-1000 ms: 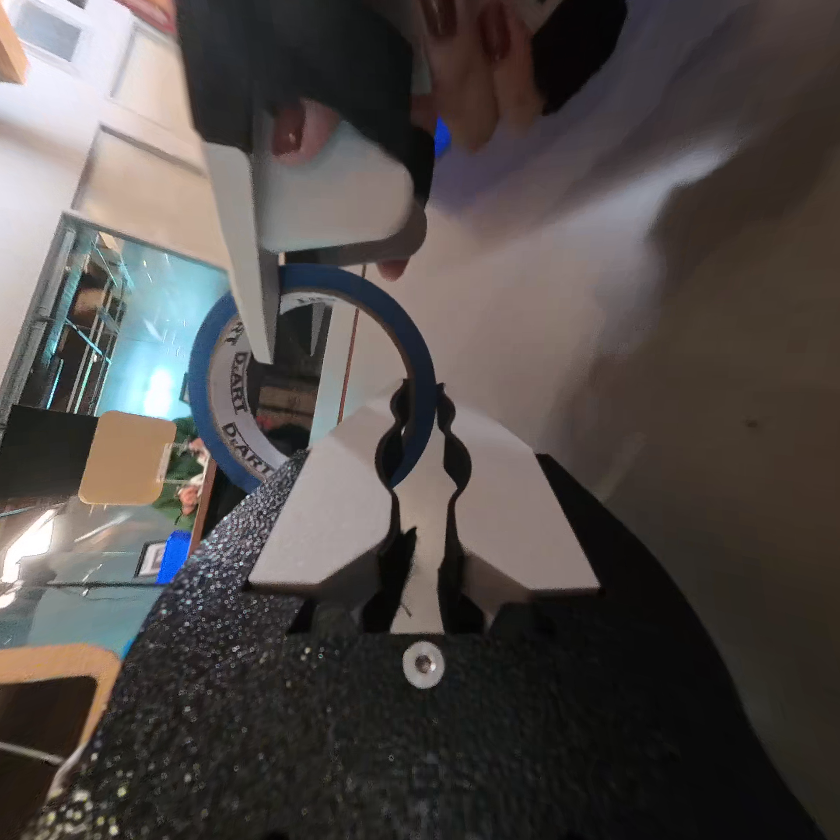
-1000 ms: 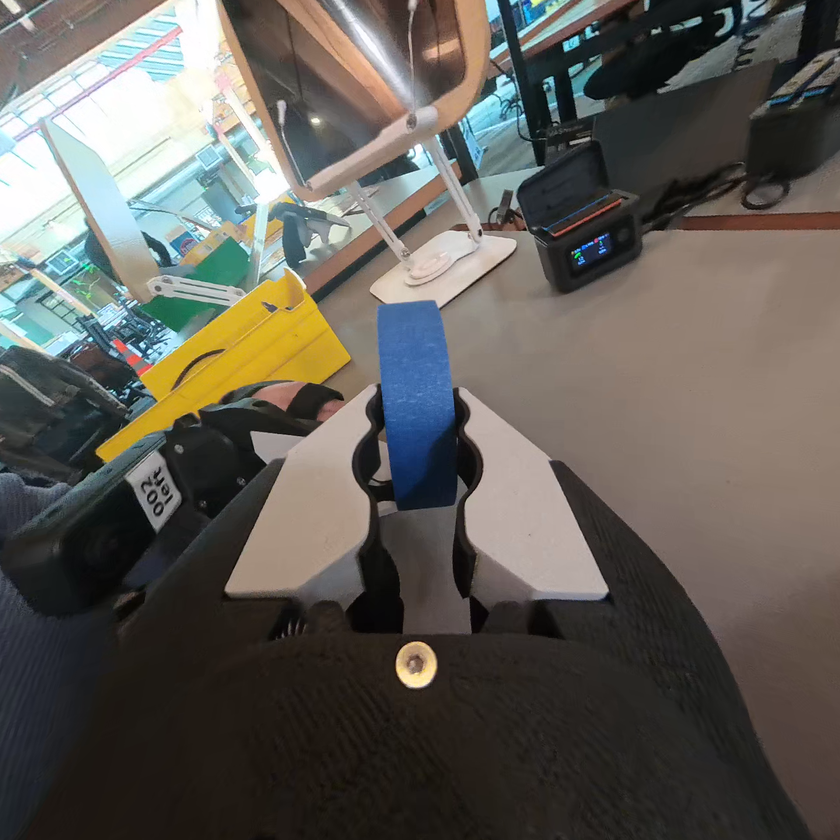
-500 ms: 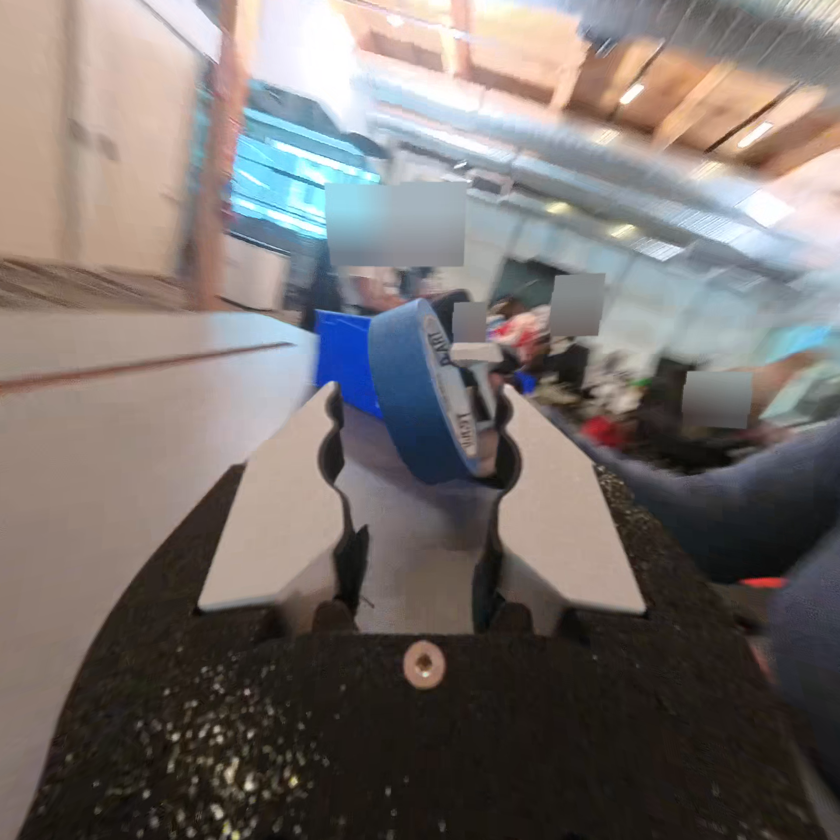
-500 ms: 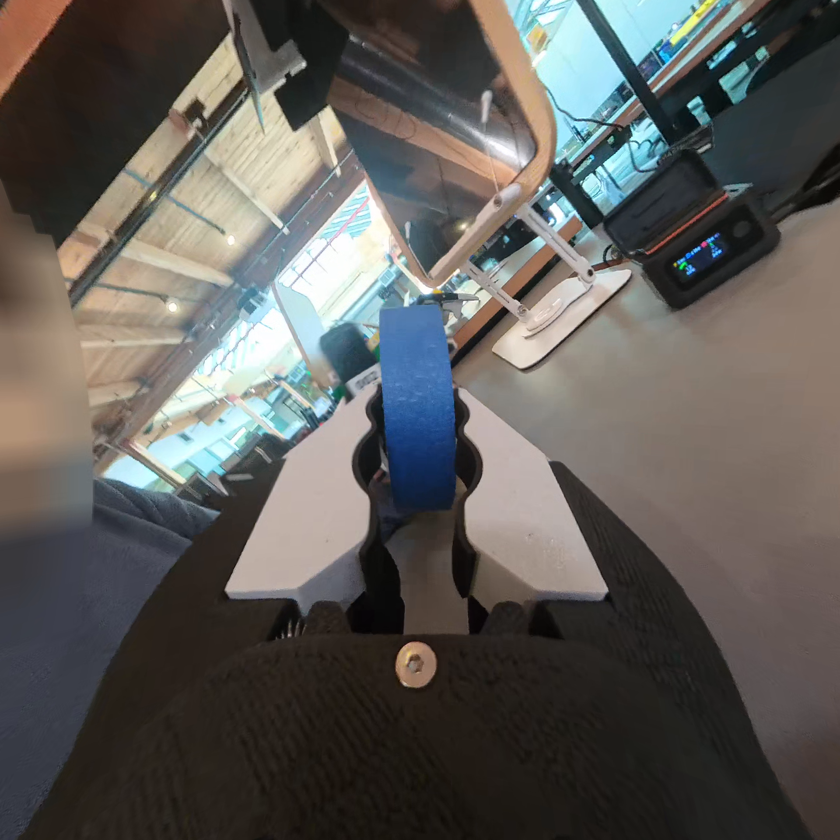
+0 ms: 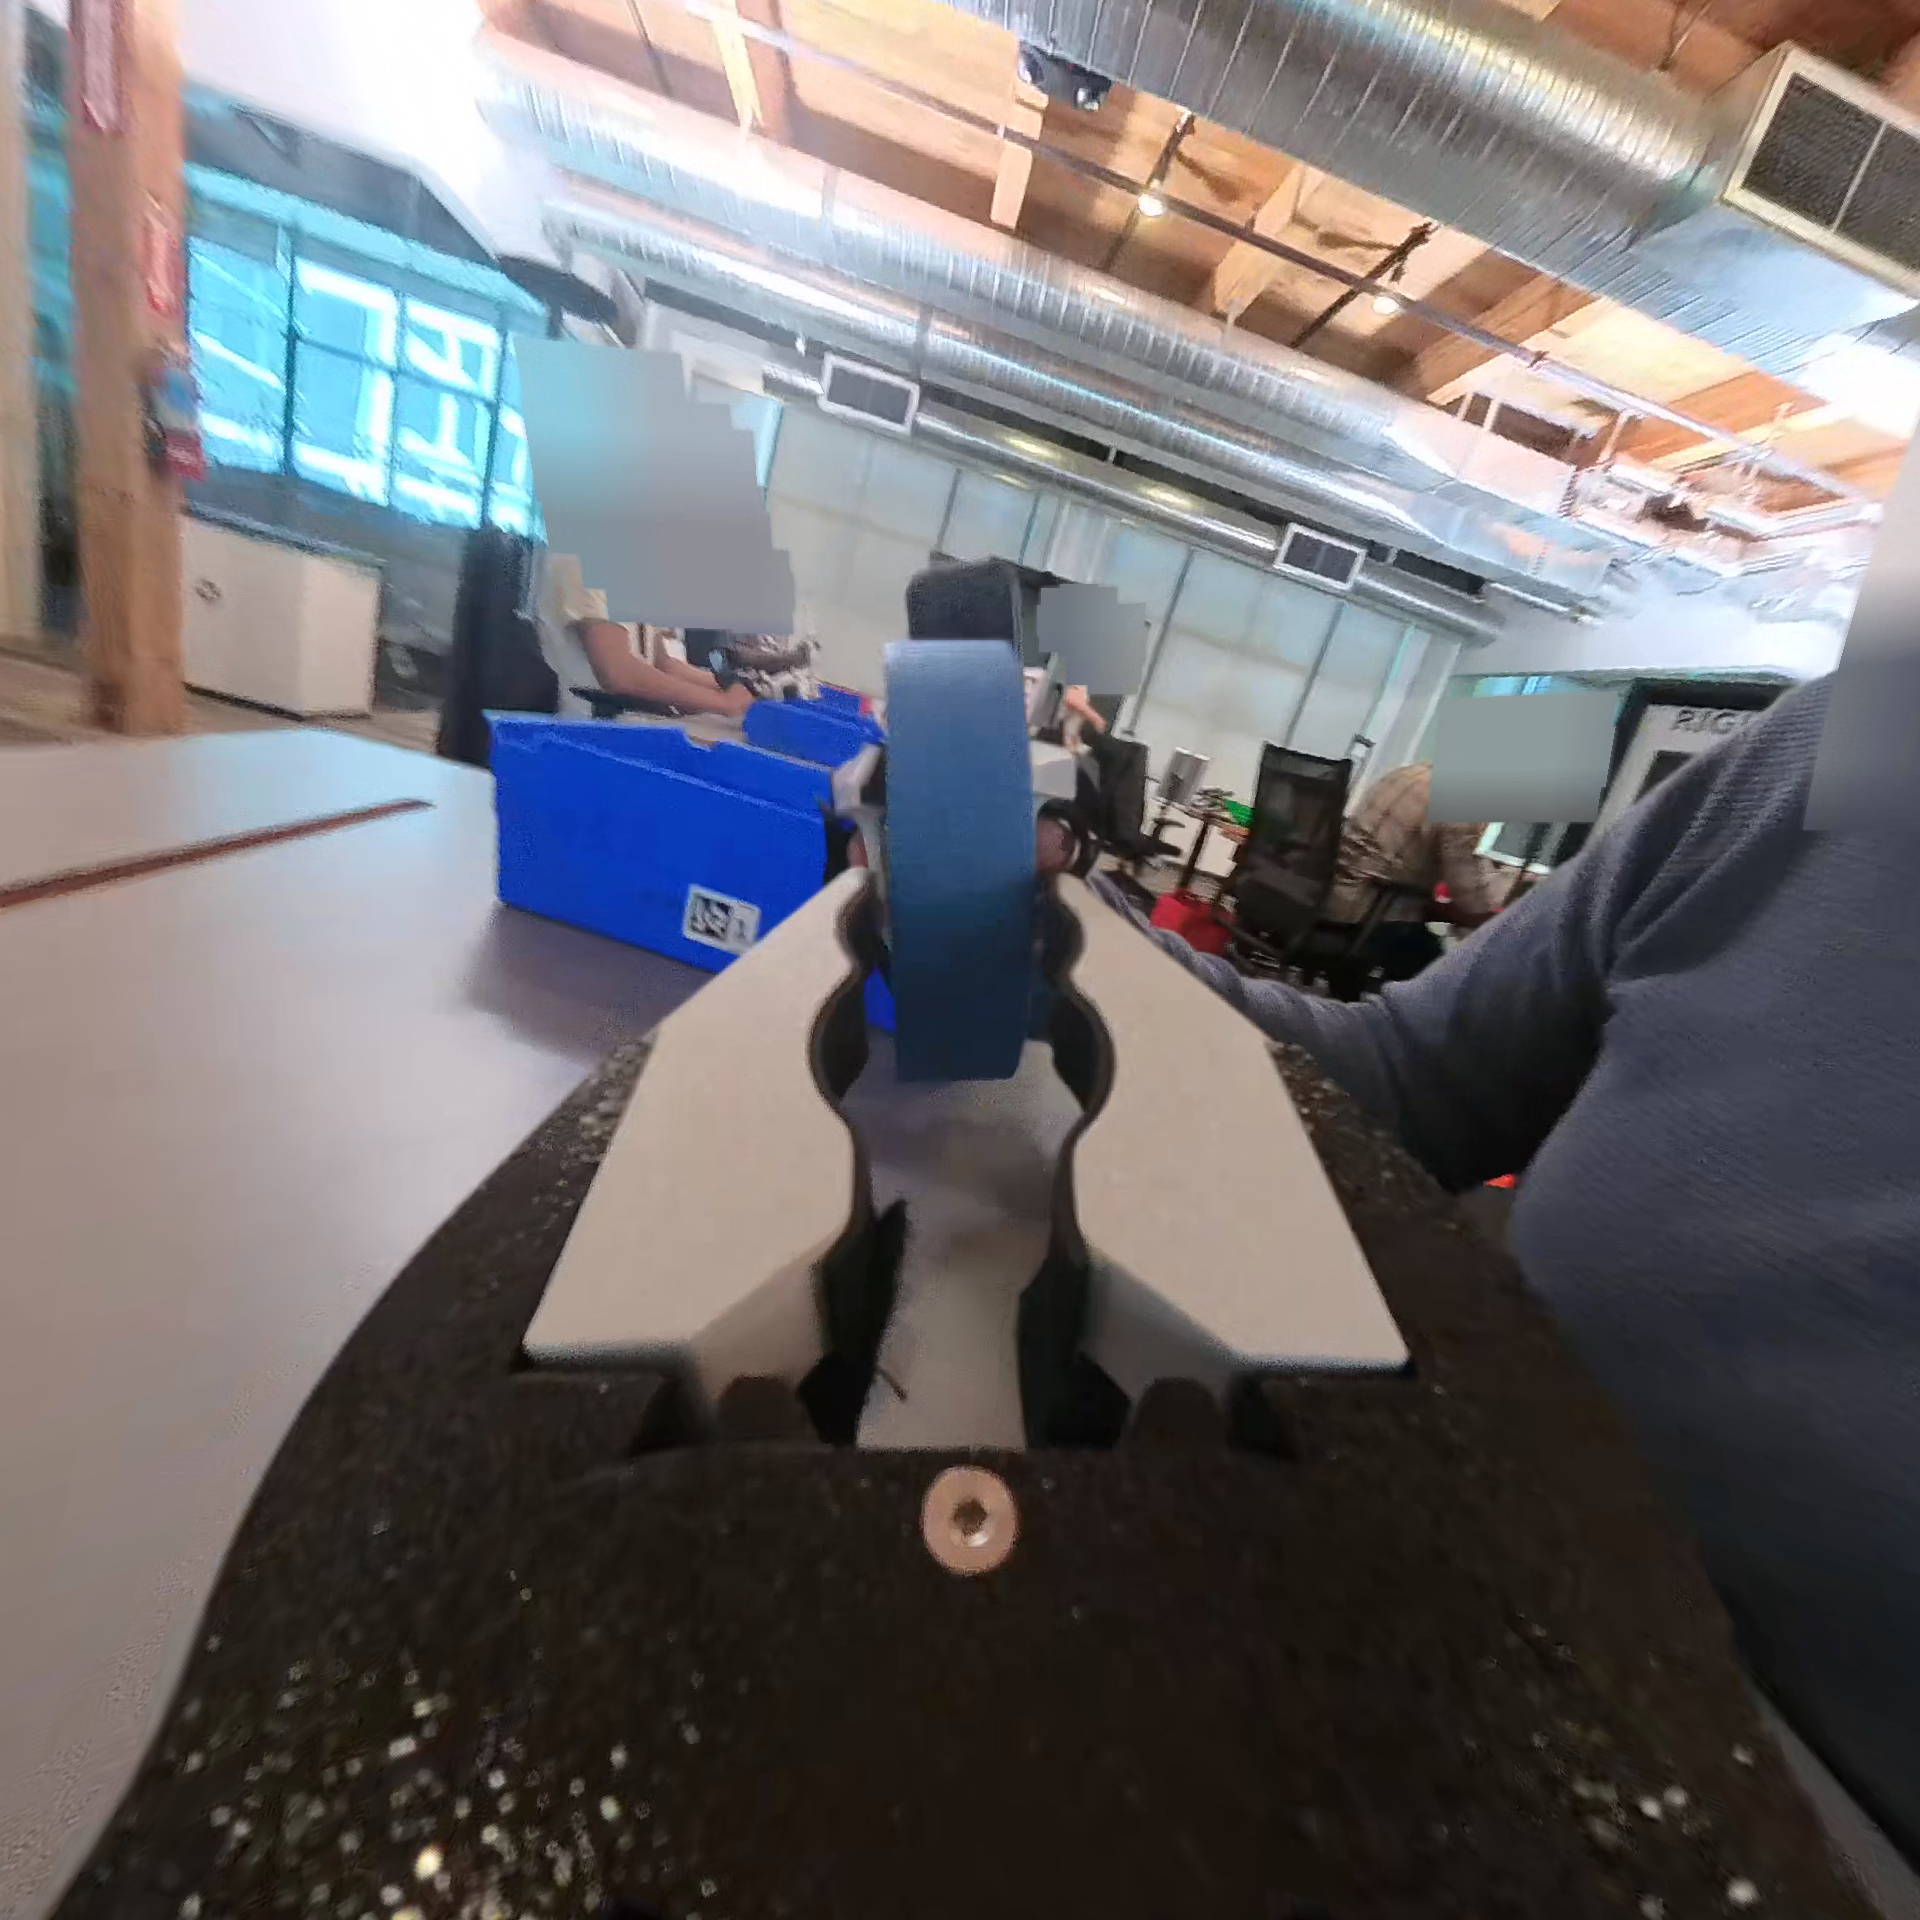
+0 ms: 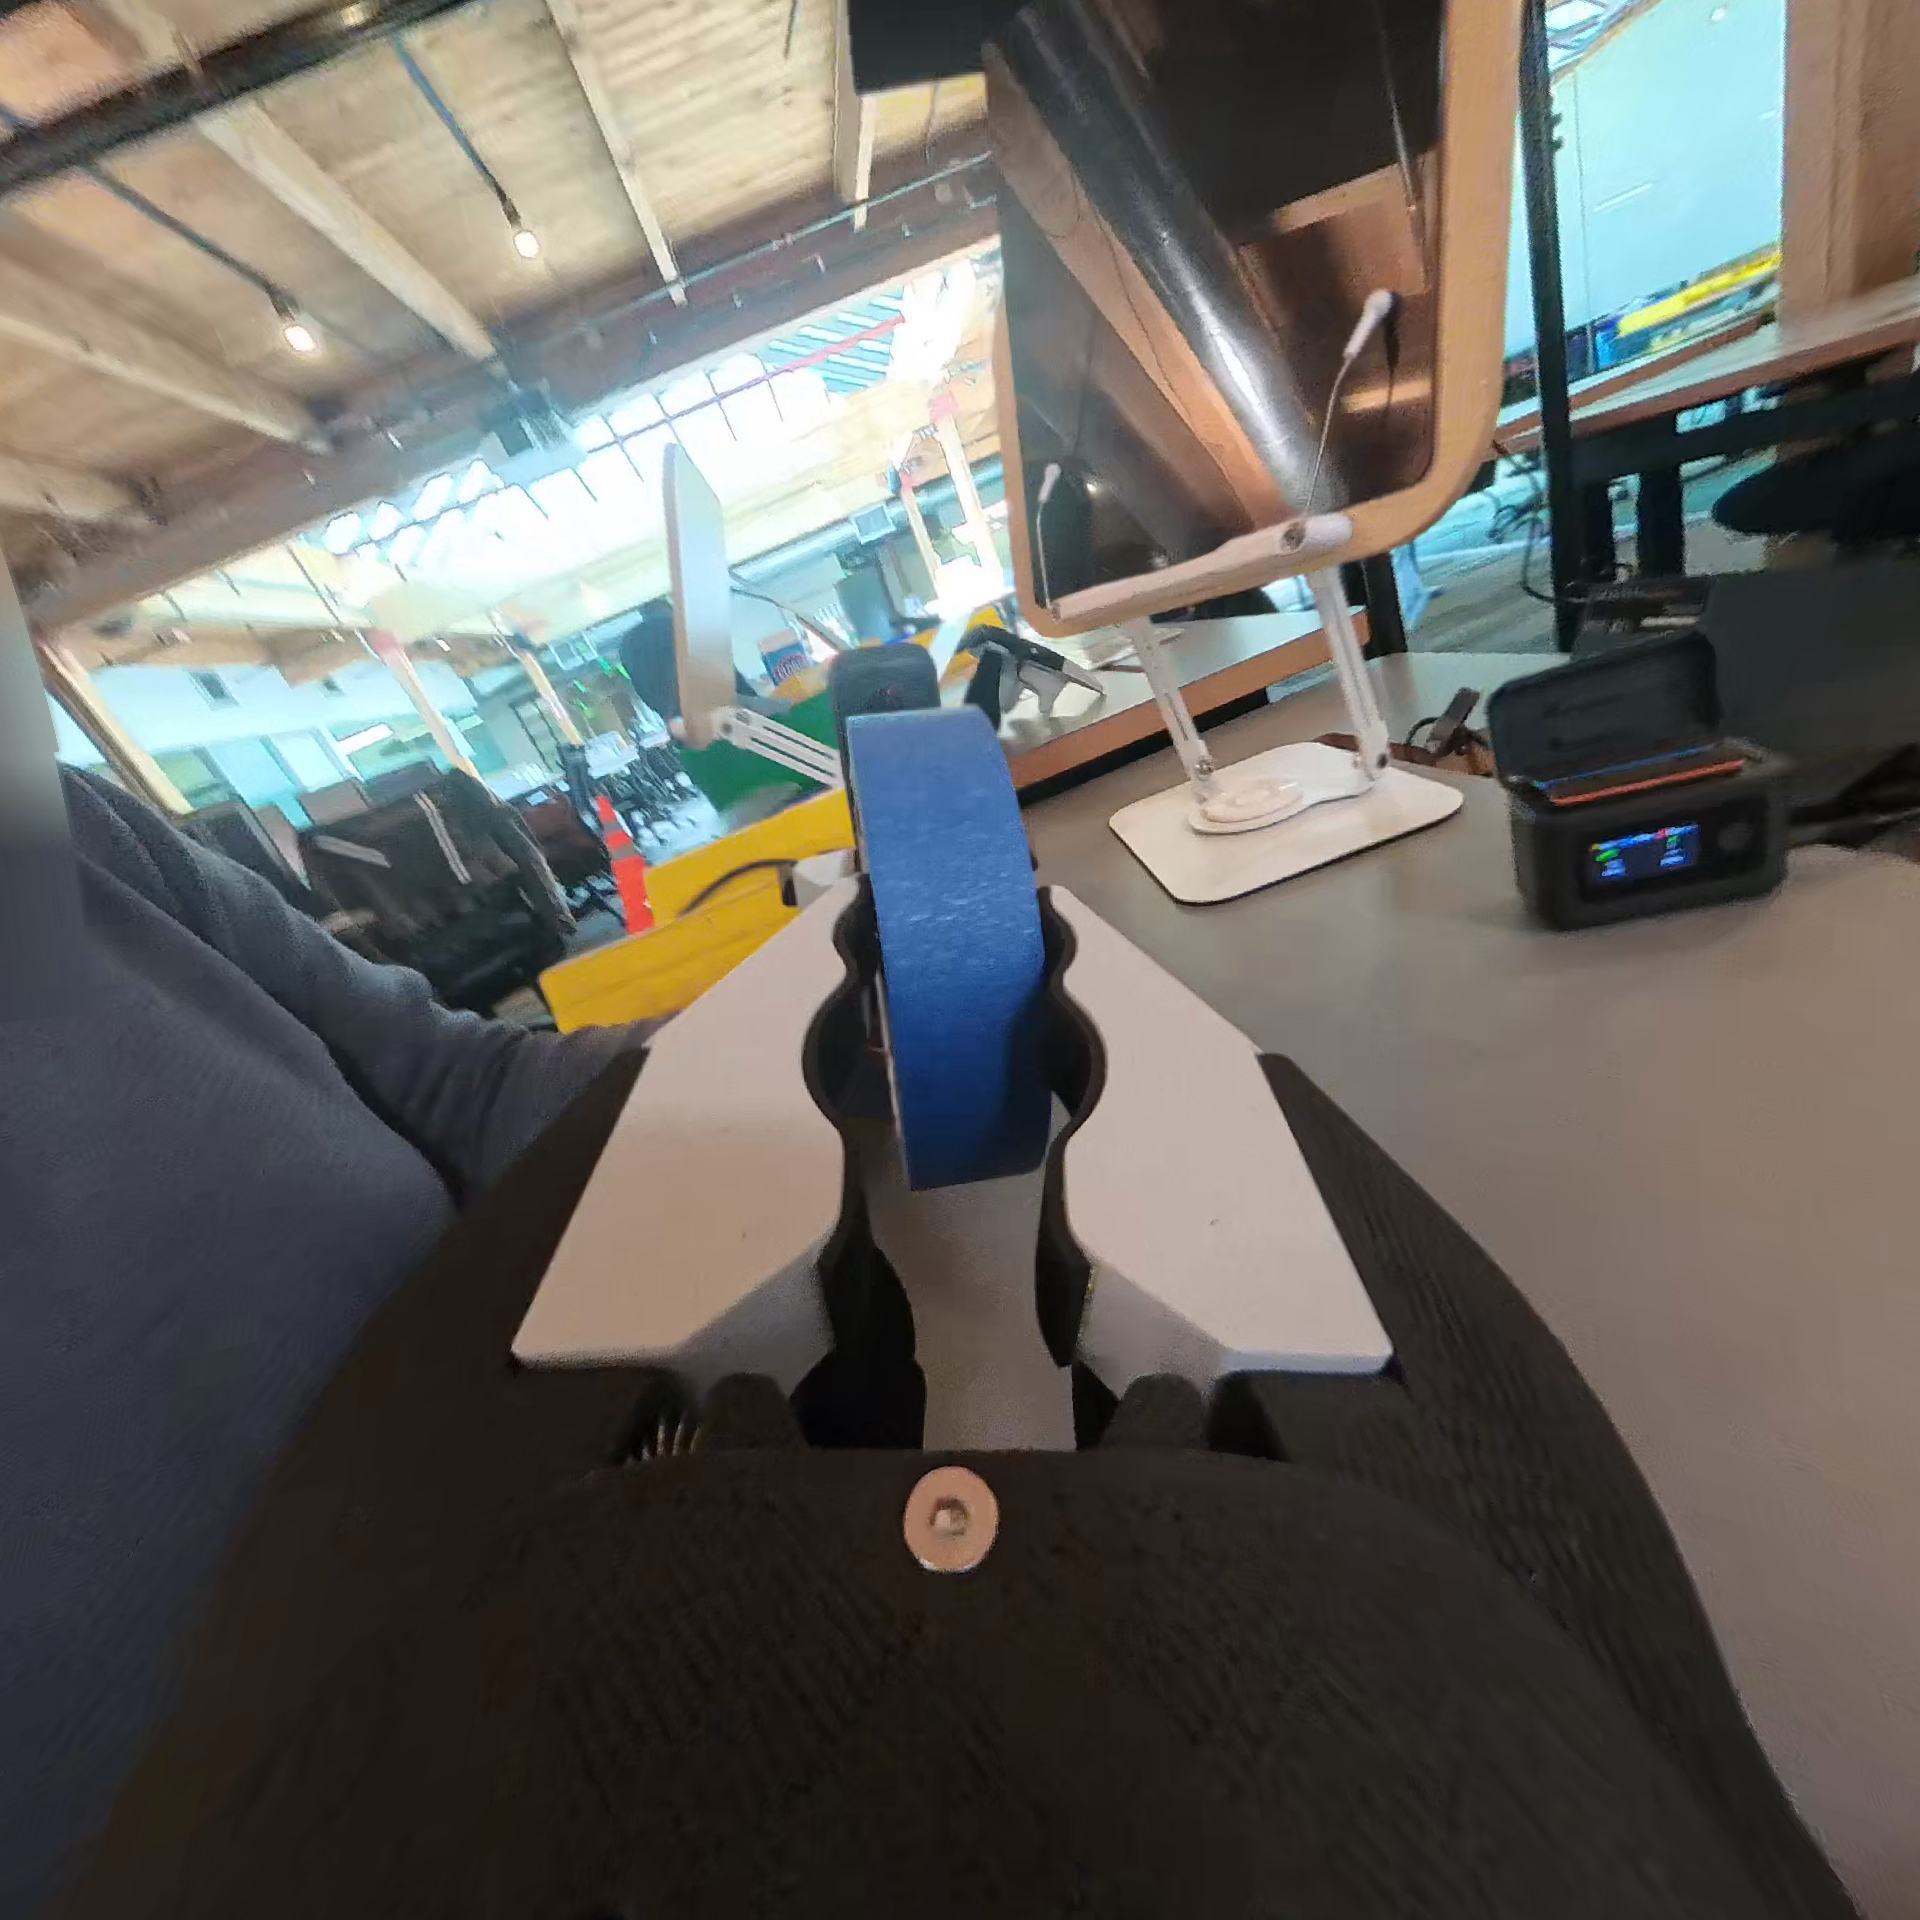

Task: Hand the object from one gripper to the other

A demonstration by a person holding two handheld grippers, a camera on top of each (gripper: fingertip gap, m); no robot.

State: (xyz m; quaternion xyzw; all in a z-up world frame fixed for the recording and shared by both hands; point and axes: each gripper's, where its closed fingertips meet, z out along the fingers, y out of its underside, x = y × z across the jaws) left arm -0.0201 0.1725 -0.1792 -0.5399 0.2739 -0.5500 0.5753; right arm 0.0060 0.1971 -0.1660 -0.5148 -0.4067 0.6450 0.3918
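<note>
A blue tape roll (image 5: pixel 961 862) stands edge-on above the grey table (image 5: pixel 208 1039), and both grippers hold it from opposite sides. In the left wrist view my left gripper (image 5: pixel 961 894) is shut across the roll's width, its pads on the two flat sides. The right gripper's grey fingers (image 5: pixel 1049 769) show just behind the roll. In the right wrist view my right gripper (image 6: pixel 951 904) is shut on the same roll (image 6: pixel 951 935), also across its width. The left gripper's black camera (image 6: pixel 883 686) shows just beyond the roll.
A blue bin (image 5: pixel 644 831) stands on the table behind the roll. A yellow bin (image 6: pixel 665 935), a white stand base (image 6: pixel 1288 821) and a black case with a small screen (image 6: pixel 1642 831) sit on the table. A grey sleeve (image 5: pixel 1662 1039) is close by. The gap from one gripper's tips to the other's is roughly 5 centimetres.
My left gripper let go of the roll's wall, opened wide, swung around and shut again across the roll's width. My right gripper kept its hold throughout and tilted upward.
</note>
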